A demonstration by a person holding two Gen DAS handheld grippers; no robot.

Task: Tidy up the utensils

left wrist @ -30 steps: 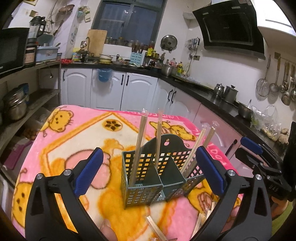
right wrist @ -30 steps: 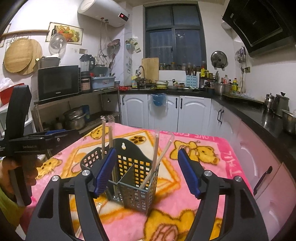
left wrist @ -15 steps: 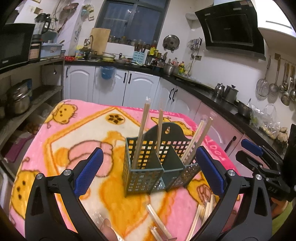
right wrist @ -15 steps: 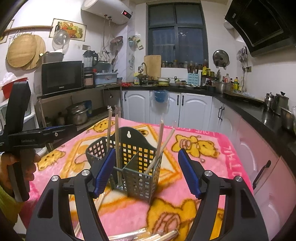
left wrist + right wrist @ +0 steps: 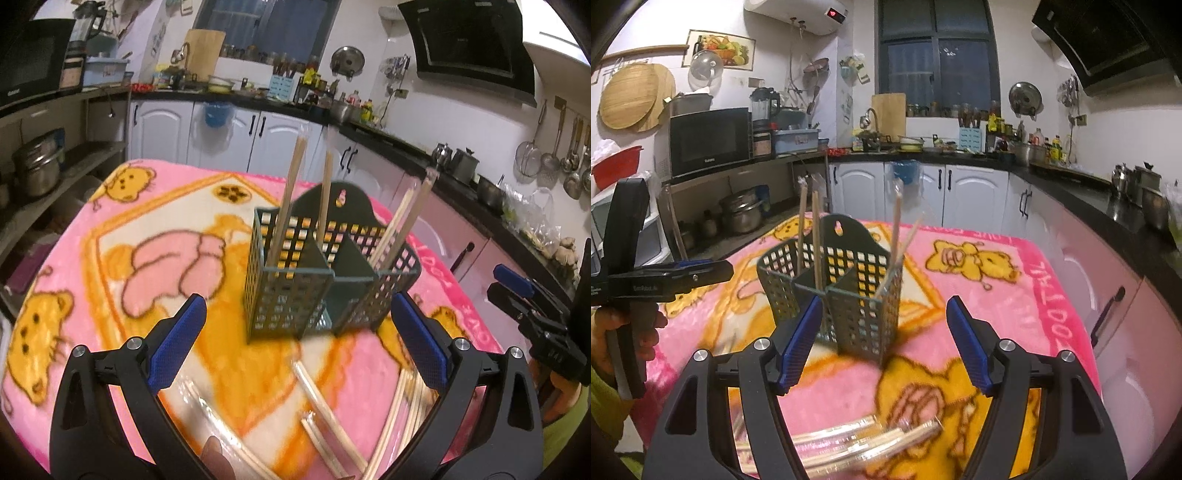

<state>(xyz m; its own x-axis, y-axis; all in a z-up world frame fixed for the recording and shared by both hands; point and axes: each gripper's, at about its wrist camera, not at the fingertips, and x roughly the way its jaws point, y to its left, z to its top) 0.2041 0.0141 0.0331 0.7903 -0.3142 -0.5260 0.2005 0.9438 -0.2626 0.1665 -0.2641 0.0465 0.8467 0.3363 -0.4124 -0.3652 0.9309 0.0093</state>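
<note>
Both grippers, left (image 5: pixel 295 339) and right (image 5: pixel 882 341), hang wide open and empty over loose chopsticks (image 5: pixel 325 402) at the table's near edge, the holder (image 5: pixel 317 280) mid-table; next, likely grasping one.

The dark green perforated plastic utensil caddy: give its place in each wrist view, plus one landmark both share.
Left wrist: dark green perforated plastic utensil caddy stands centre, beyond the open left gripper.
Right wrist: caddy sits left of centre, behind the open right gripper's left finger.
Shared landmark: blue bucket on the white cabinets.
</note>
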